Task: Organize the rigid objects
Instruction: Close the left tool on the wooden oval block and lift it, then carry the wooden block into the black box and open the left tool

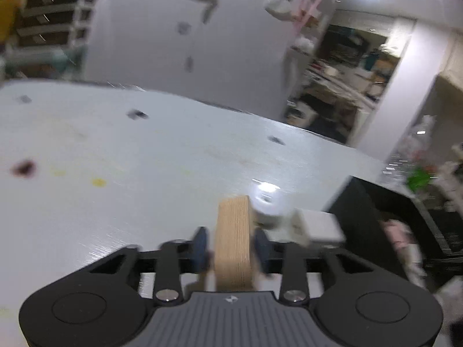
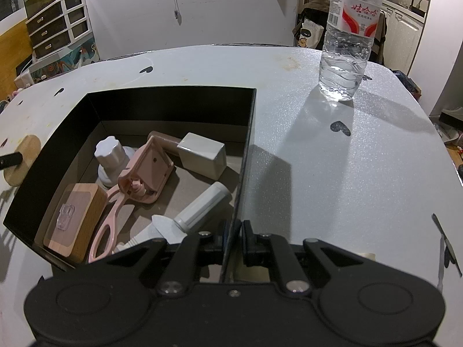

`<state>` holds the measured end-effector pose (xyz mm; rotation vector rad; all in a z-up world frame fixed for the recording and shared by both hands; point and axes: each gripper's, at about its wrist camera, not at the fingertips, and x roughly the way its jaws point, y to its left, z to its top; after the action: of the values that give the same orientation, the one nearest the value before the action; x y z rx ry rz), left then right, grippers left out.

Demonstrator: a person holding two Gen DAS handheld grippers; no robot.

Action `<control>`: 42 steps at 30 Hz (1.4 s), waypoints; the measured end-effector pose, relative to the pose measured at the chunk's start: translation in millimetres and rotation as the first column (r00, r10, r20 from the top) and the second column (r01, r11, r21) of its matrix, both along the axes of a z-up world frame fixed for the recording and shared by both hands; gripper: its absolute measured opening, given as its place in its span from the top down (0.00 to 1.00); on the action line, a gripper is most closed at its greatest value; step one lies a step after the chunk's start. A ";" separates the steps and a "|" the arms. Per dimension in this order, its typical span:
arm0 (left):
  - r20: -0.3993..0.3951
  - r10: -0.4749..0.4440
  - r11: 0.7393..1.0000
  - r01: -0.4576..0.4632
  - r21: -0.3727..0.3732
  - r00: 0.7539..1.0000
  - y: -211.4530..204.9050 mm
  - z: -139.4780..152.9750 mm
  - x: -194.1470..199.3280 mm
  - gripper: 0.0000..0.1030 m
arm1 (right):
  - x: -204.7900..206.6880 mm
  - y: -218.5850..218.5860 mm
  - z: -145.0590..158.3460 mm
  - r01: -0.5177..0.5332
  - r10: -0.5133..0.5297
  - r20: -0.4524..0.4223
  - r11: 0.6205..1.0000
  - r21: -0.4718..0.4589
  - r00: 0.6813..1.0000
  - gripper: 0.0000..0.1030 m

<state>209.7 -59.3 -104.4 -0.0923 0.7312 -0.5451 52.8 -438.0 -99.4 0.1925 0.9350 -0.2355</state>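
My left gripper (image 1: 233, 244) is shut on a round wooden disc (image 1: 233, 243), held on edge above the white table (image 1: 144, 159); the disc also shows in the right wrist view (image 2: 24, 159), just outside the left wall of the black box (image 2: 173, 107). My right gripper (image 2: 233, 237) is shut on the box's right wall near its front corner. Inside the box lie a wooden block (image 2: 75, 222), a pink clamp tool (image 2: 139, 182), a white knob (image 2: 111, 156), a white cuboid (image 2: 202, 154), a brown cylinder (image 2: 165, 141) and a white tube (image 2: 202, 205).
A water bottle (image 2: 348, 37) stands at the table's far right. A thin metal tool (image 2: 442, 245) lies near the right edge. In the left wrist view the black box (image 1: 376, 225) is at right, with white objects (image 1: 315, 225) beside the disc. Drawers (image 2: 55, 23) stand behind.
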 end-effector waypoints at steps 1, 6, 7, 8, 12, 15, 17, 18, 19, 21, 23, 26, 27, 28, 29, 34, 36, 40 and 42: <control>0.026 0.037 0.999 -0.038 0.037 0.999 0.3 1.6 -1.6 0.50 | 0.0 0.0 0.1 0.000 0.000 0.000 1.000 0.001 1.000 0.91; 0.040 0.042 0.998 -0.043 0.039 0.998 3.1 5.7 -2.4 0.42 | 0.0 0.5 0.4 0.001 -0.001 0.001 1.000 0.001 1.000 0.90; 0.043 0.034 0.999 -0.035 0.039 0.999 1.9 6.0 -2.3 0.38 | 0.0 0.6 0.4 0.000 0.000 0.001 1.000 -0.001 1.000 0.90; 0.044 0.027 0.999 -0.029 0.042 0.999 0.5 6.0 -2.6 0.37 | -0.1 0.8 0.5 0.001 -0.001 0.001 1.000 -0.002 1.000 0.90; 0.033 0.032 0.995 -0.035 0.088 0.999 -14.9 0.5 2.2 0.37 | -0.4 1.6 0.8 0.001 -0.001 0.000 1.000 -0.005 1.000 0.90; 0.028 0.061 0.989 -0.064 0.136 0.998 -24.0 -5.4 6.5 0.38 | -0.5 1.8 0.7 0.001 -0.001 0.000 1.000 -0.005 1.000 0.90; 0.045 0.080 0.983 -0.087 0.164 0.996 -26.7 -8.7 6.7 0.49 | -0.6 2.0 0.9 0.001 -0.001 0.000 1.000 -0.005 1.000 0.90; 0.058 0.083 0.979 -0.093 0.182 0.995 -27.9 -9.3 5.9 0.53 | -0.6 1.9 0.9 0.001 -0.001 0.000 1.000 -0.004 1.000 0.90; 0.064 0.081 0.978 -0.092 0.187 0.995 -28.4 -8.7 5.2 0.60 | -0.6 1.9 0.9 0.002 -0.001 0.000 1.000 -0.004 1.000 0.90; 0.052 0.094 0.979 -0.102 0.179 0.994 -26.7 -6.8 5.6 0.60 | -0.4 2.4 0.9 0.003 -0.003 -0.001 1.000 -0.004 1.000 0.91; 0.045 0.112 0.981 -0.118 0.151 0.993 -24.0 -4.7 3.8 0.61 | -0.5 2.6 0.8 0.002 -0.002 -0.001 1.000 -0.006 1.000 0.91; 0.050 0.111 0.990 -0.114 0.078 0.993 -22.4 6.7 -4.0 0.61 | -0.6 2.6 0.8 0.002 -0.002 -0.001 1.000 -0.006 1.000 0.91; 0.049 0.095 0.994 -0.097 0.050 0.994 -23.6 12.0 -7.1 0.61 | -0.6 2.7 0.8 0.001 -0.001 -0.002 1.000 -0.007 1.000 0.91; 0.052 0.068 0.997 -0.069 0.017 0.996 -26.5 19.2 -11.7 0.61 | -0.4 3.0 0.8 0.000 0.000 -0.003 1.000 -0.010 1.000 0.91; 0.058 0.042 0.999 -0.042 -0.006 0.997 -30.5 25.5 -15.5 0.61 | -0.3 3.2 0.8 0.000 0.000 -0.003 1.000 -0.010 1.000 0.91; 0.109 -0.125 0.987 0.135 -0.091 0.986 -60.4 54.4 -42.4 0.61 | -0.4 3.2 1.0 0.000 0.000 -0.002 1.000 -0.009 1.000 0.91; 0.122 -0.186 0.972 0.201 -0.125 0.975 -76.6 62.7 -50.8 0.61 | -0.5 3.1 0.9 0.001 -0.001 -0.003 1.000 -0.009 1.000 0.91; 0.099 -0.317 0.934 0.329 -0.141 0.943 -116.9 65.0 -60.9 0.61 | -1.0 3.1 0.9 0.004 -0.004 0.000 1.000 -0.008 1.000 0.91; 0.067 -0.373 0.916 0.379 -0.136 0.926 -136.9 61.0 -64.1 0.61 | -1.0 2.6 1.0 0.005 -0.005 0.001 1.000 -0.005 1.000 0.91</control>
<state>145.6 -196.2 -43.4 -0.0775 0.6716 -0.9680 51.8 -435.4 -98.4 0.1903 0.9328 -0.2421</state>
